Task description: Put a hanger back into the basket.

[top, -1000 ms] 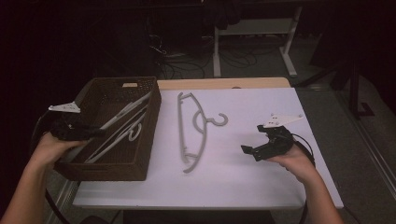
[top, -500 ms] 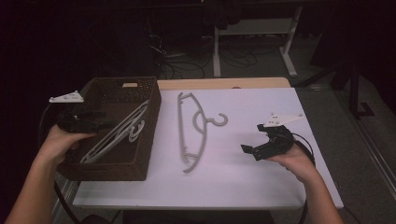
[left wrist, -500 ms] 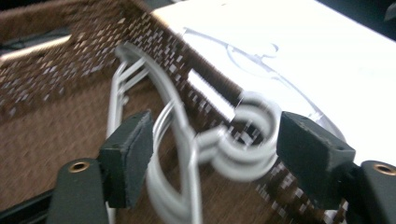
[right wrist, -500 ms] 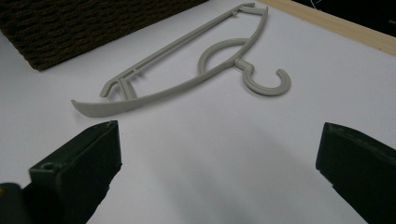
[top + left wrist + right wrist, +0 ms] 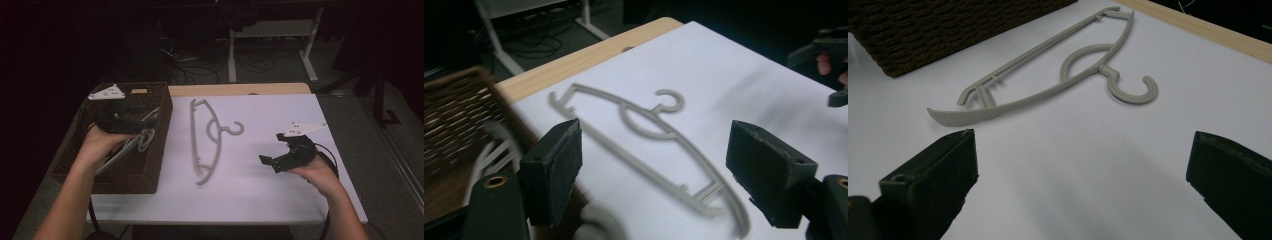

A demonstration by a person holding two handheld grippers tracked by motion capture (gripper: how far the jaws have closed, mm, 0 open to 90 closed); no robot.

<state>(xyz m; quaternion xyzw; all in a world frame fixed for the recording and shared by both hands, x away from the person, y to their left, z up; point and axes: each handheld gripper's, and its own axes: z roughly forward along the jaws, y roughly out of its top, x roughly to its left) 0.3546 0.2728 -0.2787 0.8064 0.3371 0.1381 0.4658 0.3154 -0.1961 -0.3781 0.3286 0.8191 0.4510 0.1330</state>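
Observation:
A grey plastic hanger [image 5: 206,142] lies flat on the white table top [image 5: 270,190], hook toward the right. A dark woven basket [image 5: 152,165] at the table's left holds pale hangers [image 5: 134,146]. My left gripper [image 5: 136,123] hovers over the basket and points toward the table's middle. Its jaws have just been opening and have nothing between them. In the left gripper view the gripper [image 5: 659,175] frames the grey hanger [image 5: 649,145] lying farther off. My right gripper [image 5: 273,149] rests open at the right, aimed at the hanger [image 5: 1048,85], with empty jaws [image 5: 1083,185].
A wooden strip [image 5: 240,89] runs along the table's far edge. Beyond it, on a dark floor, are white table legs [image 5: 232,55] and cables. The basket wall [image 5: 948,25] stands just left of the hanger. The other hand's gripper [image 5: 826,50] appears far off in the left gripper view.
The left gripper moved from the basket's left edge up and right across the basket. Its jaws opened and a pale hanger it held now lies in the basket. The right hand stayed still.

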